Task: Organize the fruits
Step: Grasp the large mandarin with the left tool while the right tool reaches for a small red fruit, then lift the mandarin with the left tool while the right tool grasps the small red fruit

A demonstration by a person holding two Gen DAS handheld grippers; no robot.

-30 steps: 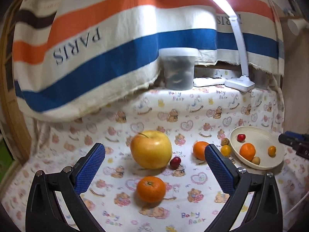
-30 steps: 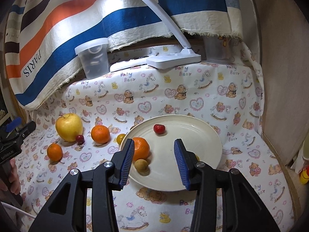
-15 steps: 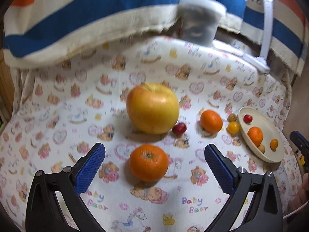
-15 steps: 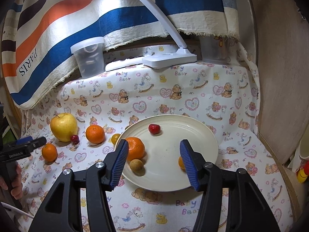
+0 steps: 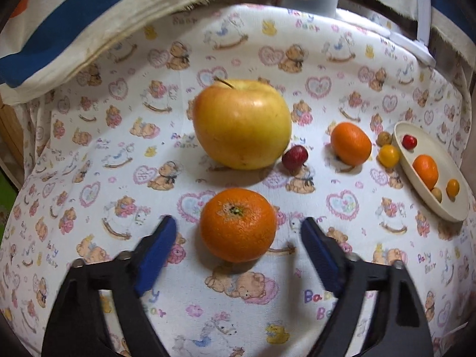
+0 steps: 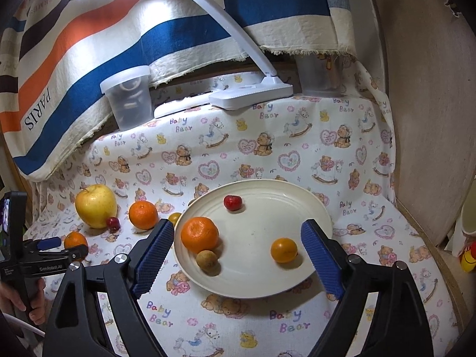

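The left gripper has come down over the near orange; its jaws, just narrowing, stand apart on either side of it without touching. A second ago that orange lay well ahead. The right gripper has opened wide over the plate, leaving the small orange fruit lying free there. The apple sits beyond on the cloth.

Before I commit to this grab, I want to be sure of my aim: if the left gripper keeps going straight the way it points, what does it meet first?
Most likely the nearest orange. It lies between the left gripper's open fingers, untouched, with the yellow apple farther behind.
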